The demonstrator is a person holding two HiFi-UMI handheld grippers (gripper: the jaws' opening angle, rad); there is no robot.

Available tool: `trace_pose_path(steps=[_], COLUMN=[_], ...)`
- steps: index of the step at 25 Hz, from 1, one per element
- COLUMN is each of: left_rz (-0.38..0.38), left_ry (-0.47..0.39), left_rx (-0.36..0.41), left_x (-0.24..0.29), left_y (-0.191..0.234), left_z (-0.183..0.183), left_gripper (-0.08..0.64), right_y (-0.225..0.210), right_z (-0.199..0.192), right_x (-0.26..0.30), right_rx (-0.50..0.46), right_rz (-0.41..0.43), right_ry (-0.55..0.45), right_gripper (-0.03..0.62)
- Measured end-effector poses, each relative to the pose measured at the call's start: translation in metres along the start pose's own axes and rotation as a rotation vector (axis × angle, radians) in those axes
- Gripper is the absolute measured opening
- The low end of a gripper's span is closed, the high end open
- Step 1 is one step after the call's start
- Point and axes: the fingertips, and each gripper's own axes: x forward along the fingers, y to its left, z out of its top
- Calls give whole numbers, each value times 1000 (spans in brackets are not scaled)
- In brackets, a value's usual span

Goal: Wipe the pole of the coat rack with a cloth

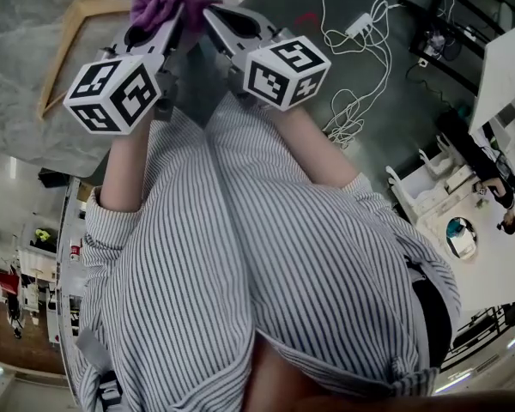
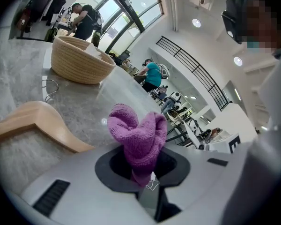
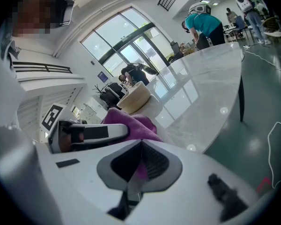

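Nearest: striped shirt [image 1: 240, 264], both my forearms out ahead of it. Two marker cubes, one per gripper [image 1: 112, 93] [image 1: 287, 71].

Left gripper [image 2: 143, 165]: fingers clamped on the purple cloth [image 2: 138, 135]. One cloth, bunched. Its long axis runs along my jaws. The free end points straight out ahead of the fingers, away from me, and splits into two rounded lobes. The pinched end sits down in the jaw seat.

Right gripper [image 3: 139, 161]: fingers drawn together, with a thin strip of purple in the seam between the pads, so it reads as nipping the same cloth. Its tip is just beside the left one, and the two grippers converge on the bundle.

The cloth is held above the near edge of the table [image 1: 17, 75].

Table: grey marbled top, glossy, reflecting ceiling lights. One wooden hanger [image 2: 37, 121] lies flat on it to the left of the cloth, near the near edge. Its wire hook [image 2: 49, 90] is turned toward the far side. One woven basket [image 2: 79, 60] sits beyond the hanger, toward the far edge.

Floor [image 1: 395, 144] on my right: dark grey-green, with one white power strip [image 1: 360, 26] and loose white cable [image 1: 348, 110].

Room: large hall with tall glazed windows, a railed balcony and recessed ceiling lights. Farthest off: one person in a teal top [image 2: 153, 74], one in dark clothes [image 2: 84, 20] past the basket.
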Motion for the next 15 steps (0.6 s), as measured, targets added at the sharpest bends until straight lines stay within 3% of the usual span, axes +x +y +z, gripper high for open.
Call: trace_pose_path(steps=[15], left_rz=[-24], left_ry=[2], left_rx=[15], left_x=[-26], left_y=[31], left_z=[12], left_gripper=[71], right_y=[38], right_z=[-9], right_x=[33], right_rx=[-26], right_rz=[-3], right_ry=[13], right_gripper=[17])
